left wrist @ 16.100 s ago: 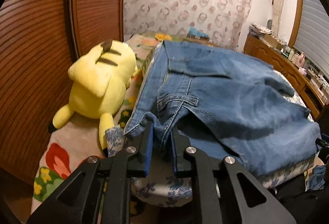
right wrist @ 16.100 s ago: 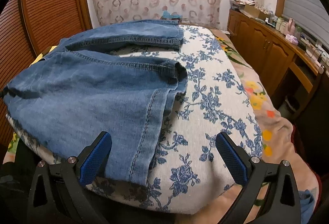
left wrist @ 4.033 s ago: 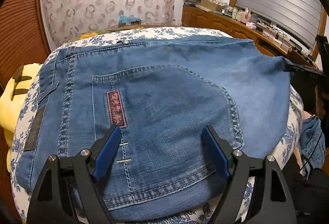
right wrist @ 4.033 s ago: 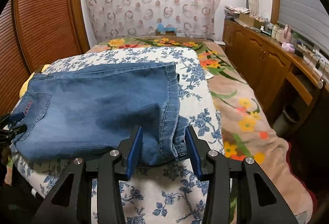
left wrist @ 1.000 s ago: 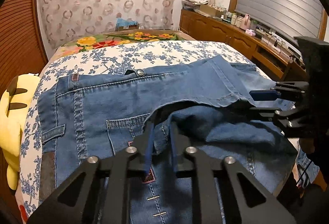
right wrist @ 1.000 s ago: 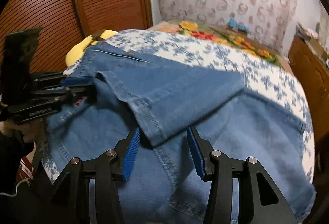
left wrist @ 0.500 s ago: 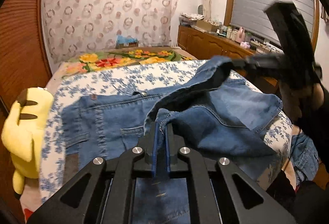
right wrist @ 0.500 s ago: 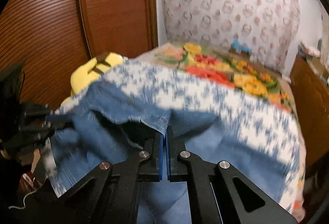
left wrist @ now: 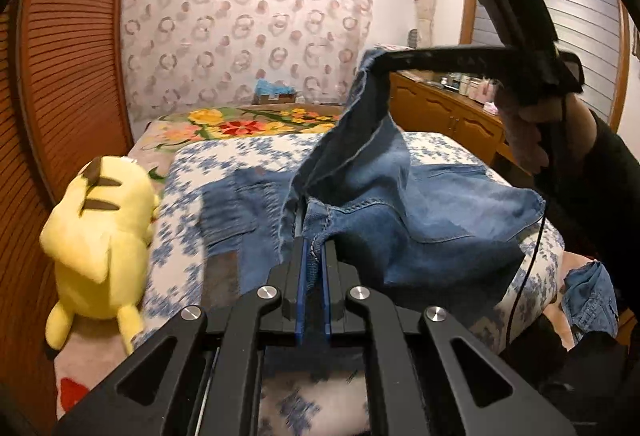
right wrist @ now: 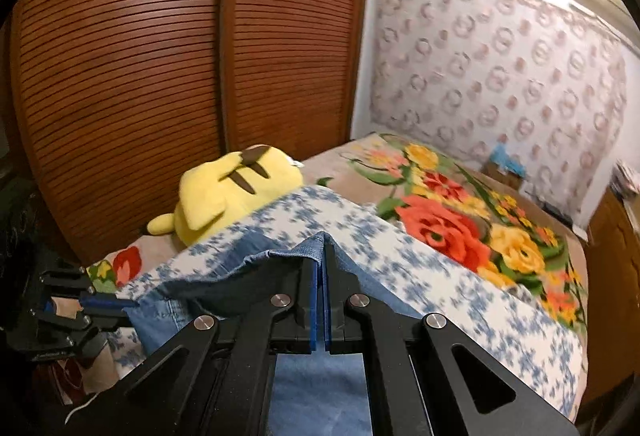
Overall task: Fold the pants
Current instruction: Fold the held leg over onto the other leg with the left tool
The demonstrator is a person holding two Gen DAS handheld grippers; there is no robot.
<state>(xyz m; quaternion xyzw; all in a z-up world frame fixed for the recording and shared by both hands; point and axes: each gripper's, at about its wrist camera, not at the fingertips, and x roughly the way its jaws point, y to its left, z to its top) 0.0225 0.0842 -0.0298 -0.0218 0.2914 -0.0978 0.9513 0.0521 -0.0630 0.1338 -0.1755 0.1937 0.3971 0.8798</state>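
Blue denim pants [left wrist: 420,220] lie partly lifted over the white quilt with blue flowers [left wrist: 188,176]. My left gripper [left wrist: 314,248] is shut on a seamed edge of the pants near the lens. My right gripper [left wrist: 380,62] shows in the left wrist view at upper right, held by a hand [left wrist: 524,132], shut on another edge that it holds high, so the cloth hangs like a tent. In the right wrist view the right gripper [right wrist: 322,260] pinches that denim edge [right wrist: 280,256], and the left gripper [right wrist: 120,306] shows at the far left, clamped on the pants.
A yellow plush toy [left wrist: 100,236] lies at the quilt's left side, beside brown slatted doors [right wrist: 140,56]. A flowered blanket [right wrist: 460,220] covers the far bed. Wooden cabinets [left wrist: 448,116] stand at the right. A second piece of blue cloth [left wrist: 592,296] lies low at the right.
The right gripper shut on the denim edge and rose high with it. The left gripper, holding its edge, drew back and up, so the pants lifted off the quilt.
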